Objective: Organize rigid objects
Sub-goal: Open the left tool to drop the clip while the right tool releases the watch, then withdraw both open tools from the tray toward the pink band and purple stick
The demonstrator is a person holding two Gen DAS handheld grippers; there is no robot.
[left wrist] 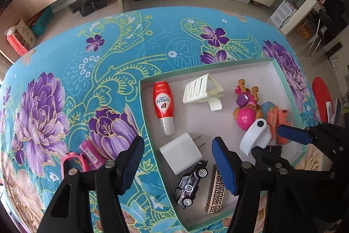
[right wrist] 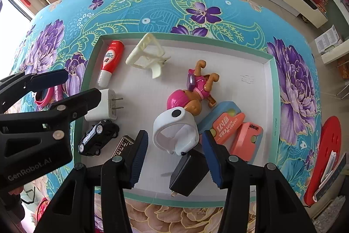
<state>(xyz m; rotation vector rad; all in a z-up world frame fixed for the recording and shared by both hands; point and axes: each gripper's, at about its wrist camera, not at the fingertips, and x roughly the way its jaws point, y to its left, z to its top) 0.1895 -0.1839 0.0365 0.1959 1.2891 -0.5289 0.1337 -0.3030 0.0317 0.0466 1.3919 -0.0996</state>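
A shallow box tray (left wrist: 201,121) (right wrist: 240,62) with a teal rim lies on the flowered cloth. In it are a red bottle (left wrist: 162,99) (right wrist: 112,56), a cream plastic holder (left wrist: 202,90) (right wrist: 145,52), a pink toy dog (left wrist: 246,110) (right wrist: 196,88), a white ring piece (left wrist: 254,137) (right wrist: 174,130), a white plug charger (left wrist: 181,153) (right wrist: 106,106), a black toy car (left wrist: 190,183) (right wrist: 98,137), a patterned gold case (left wrist: 214,191) (right wrist: 123,143) and a black adapter (right wrist: 187,174). My left gripper (left wrist: 177,165) (right wrist: 69,88) hangs open over the charger and car. My right gripper (right wrist: 176,158) (left wrist: 277,143) stands open above the ring piece and adapter.
Orange and blue knife packs (right wrist: 233,126) (left wrist: 274,117) lie at the tray's right side. A pink band (left wrist: 72,161) (right wrist: 44,97) and a pink box (left wrist: 91,152) rest on the cloth (left wrist: 87,80) left of the tray. A red round stool (right wrist: 327,156) stands beside the table.
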